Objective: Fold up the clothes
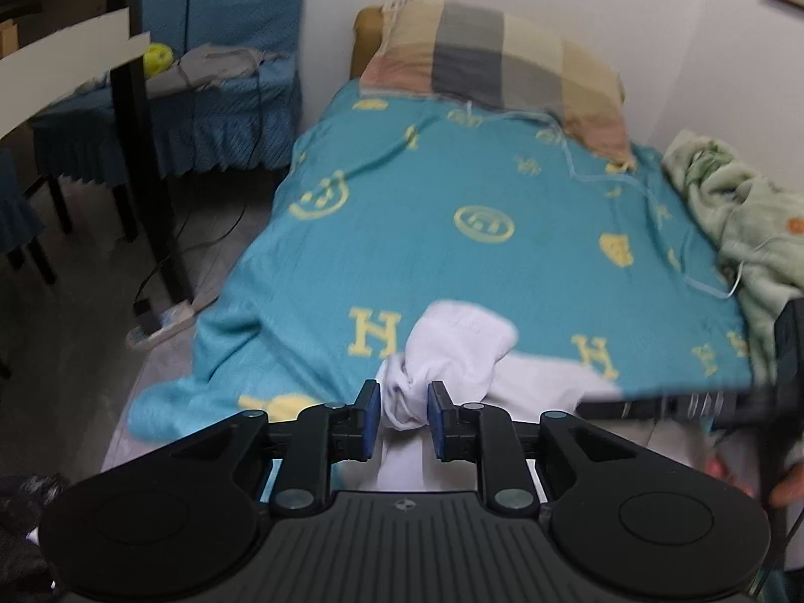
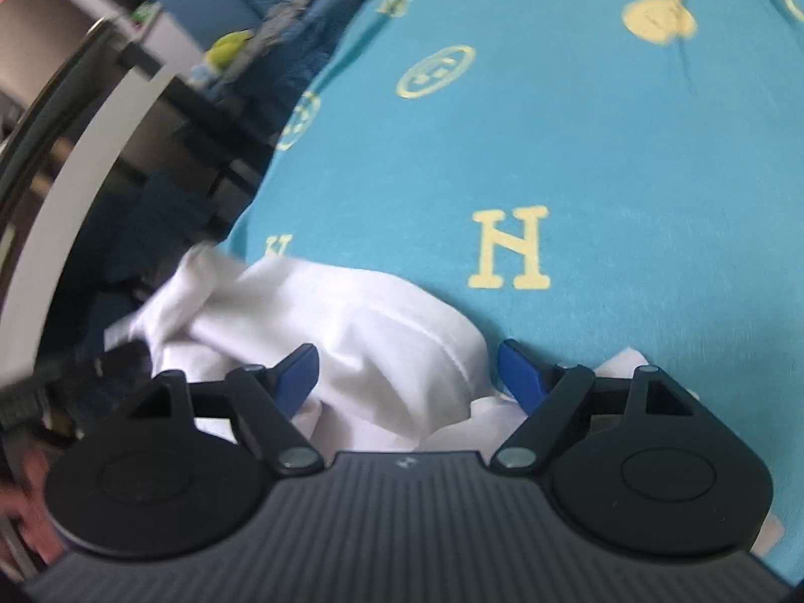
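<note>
White cotton, soft and limp, that's the garment bunched at the near edge of the bed, half on the teal sheet and half hanging off. From the left wrist view, the left gripper has its blue pads pinched on a twisted wad of that cloth, so it's light stuff that will sag and crumple wherever it isn't held. A hem or corner would make a better hold than a wad, I reckon. Up the bed there's a checked pillow, a green blanket heaped on the right, and a thin cable snaking across the sheet that could snag. Over to the right wrist view, the right gripper hovers with fingers wide apart straddling the garment, a stitched seam showing between them; plenty of bare sheet beyond for spreading, though it's all a bit blurred
</note>
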Available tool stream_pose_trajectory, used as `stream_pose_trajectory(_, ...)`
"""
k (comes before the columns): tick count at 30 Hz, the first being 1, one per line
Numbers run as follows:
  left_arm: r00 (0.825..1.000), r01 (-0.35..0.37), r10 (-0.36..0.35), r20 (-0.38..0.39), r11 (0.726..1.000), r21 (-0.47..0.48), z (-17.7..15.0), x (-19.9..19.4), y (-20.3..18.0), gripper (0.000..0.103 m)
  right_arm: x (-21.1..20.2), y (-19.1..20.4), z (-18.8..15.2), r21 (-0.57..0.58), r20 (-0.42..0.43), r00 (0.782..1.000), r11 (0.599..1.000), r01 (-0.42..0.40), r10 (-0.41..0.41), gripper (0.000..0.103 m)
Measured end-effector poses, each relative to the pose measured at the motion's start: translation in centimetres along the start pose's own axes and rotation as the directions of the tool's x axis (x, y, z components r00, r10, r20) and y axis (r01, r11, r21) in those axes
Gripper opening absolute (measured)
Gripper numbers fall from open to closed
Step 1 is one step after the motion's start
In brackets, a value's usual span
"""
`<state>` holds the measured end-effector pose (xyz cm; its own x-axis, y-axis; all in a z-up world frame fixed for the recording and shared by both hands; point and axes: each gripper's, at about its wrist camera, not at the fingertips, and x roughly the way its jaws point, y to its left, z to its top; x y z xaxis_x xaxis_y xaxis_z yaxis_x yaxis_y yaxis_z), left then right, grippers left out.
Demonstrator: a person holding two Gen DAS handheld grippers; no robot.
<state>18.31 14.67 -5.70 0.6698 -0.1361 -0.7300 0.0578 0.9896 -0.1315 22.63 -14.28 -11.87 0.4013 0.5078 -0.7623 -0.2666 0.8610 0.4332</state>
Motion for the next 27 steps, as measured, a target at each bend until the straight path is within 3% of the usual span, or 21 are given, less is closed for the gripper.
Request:
stream_pose_trajectory(1,0.999,0.017,-0.017,0.028,1.000,0.005,0.2,-0.1,0.0,0.031,0.2,0.2,-0.2,-0.017,-0.011,1.000,1.000,-0.010,0.010,0.080)
stream_pose_trajectory(2,0.999,0.030,-0.030,0.045,0.999,0.017,0.3,0.0,-0.1,0.044,0.4,0.3,-0.4,-0.034,-0.022,1.000,0.999,-0.021,0.020,0.069)
stream_pose_trajectory(3,0.997,0.042,-0.044,0.061,0.999,0.029,0.4,0.0,-0.2,0.048,0.7,0.5,-0.7,-0.050,-0.033,0.999,0.998,-0.032,0.030,0.051)
stream_pose_trajectory(5,0.996,0.057,-0.061,0.068,0.996,0.062,0.5,0.7,-0.5,0.051,0.9,1.1,-1.2,-0.082,-0.046,0.999,0.996,-0.023,0.020,0.028)
stream_pose_trajectory(6,0.996,0.066,-0.070,0.060,0.995,0.073,0.5,1.3,-0.5,0.052,0.7,1.4,-1.6,-0.100,-0.037,0.999,0.995,-0.008,0.004,0.025)
stream_pose_trajectory(8,0.996,0.078,-0.082,0.038,0.993,0.083,0.4,2.8,-0.6,0.056,0.3,1.9,-2.2,-0.130,-0.016,1.000,0.991,0.019,-0.022,0.023)
stream_pose_trajectory(12,0.999,0.029,-0.026,-0.034,0.997,0.078,-0.1,5.4,-0.8,0.057,-1.0,2.1,-2.8,-0.134,0.023,0.999,0.991,0.031,-0.028,0.023)
stream_pose_trajectory(15,0.999,0.037,-0.034,-0.036,0.996,0.077,-0.2,5.6,-0.5,0.058,-1.4,2.0,-3.0,-0.142,0.035,0.999,0.990,0.015,-0.010,0.019)
stream_pose_trajectory(17,0.999,0.029,-0.028,-0.032,0.998,0.048,-0.3,5.3,0.1,0.060,-1.7,1.9,-3.1,-0.137,0.052,0.999,0.991,0.011,-0.003,0.012)
stream_pose_trajectory(22,0.998,0.069,-0.069,0.010,0.997,-0.022,0.3,3.3,1.3,0.060,-3.4,0.5,-2.1,-0.069,0.138,0.990,0.998,-0.010,0.020,0.012)
stream_pose_trajectory(27,0.992,0.120,-0.118,0.038,0.992,-0.048,0.2,-0.3,0.7,0.060,-4.6,0.2,-1.9,-0.036,0.148,0.988,0.999,-0.036,0.041,0.014)
